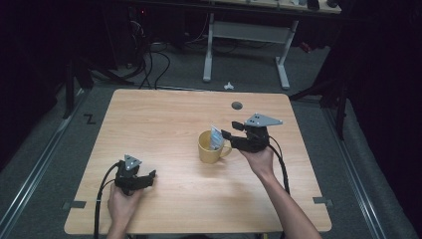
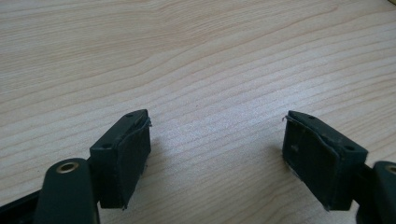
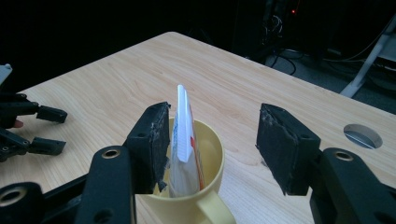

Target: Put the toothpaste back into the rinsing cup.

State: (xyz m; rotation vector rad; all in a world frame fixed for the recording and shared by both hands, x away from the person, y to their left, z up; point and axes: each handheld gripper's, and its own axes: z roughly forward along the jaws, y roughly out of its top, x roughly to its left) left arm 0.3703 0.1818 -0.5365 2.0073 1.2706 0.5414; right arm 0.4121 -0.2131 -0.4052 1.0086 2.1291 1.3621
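Right gripper [image 3: 212, 149] sitting over the yellow mug [image 3: 205, 186], jaws apart, with the packet [image 3: 186, 135] standing between them; one pad right up against the packet's side, maybe brushing it, other pad well clear toward 3 o'clock, so not clamped on anything yet. Left gripper [image 2: 217, 154] parked down at about 7 o'clock on the table [image 1: 164, 119] in the high view, jaws wide apart over bare wood, nothing in them. Moving out from there: mug [image 1: 210, 148] near table centre, a touch toward 3 o'clock, handle pointing toward the right hand [image 1: 259, 159]. Packet [image 1: 216, 138] upright inside the mug, top edge poking above the rim, leaning slightly. Looks like a flat white sachet with blue print on one face and a bit of red or orange on the other, thin as anything. Guessing very light and floppy, glossy film so probably slippery, and likely to crumple or fold if squeezed hard. Best bet: pinch the flat faces near the top edge where it clears the rim, gently, and lift straight up so the mug doesn't tip or get dragged along. Mug itself looks rigid and smooth, ceramic maybe, heavy enough to stay put. Farther off at 12 o'clock, a round cable hole [image 1: 237, 105] in the tabletop.
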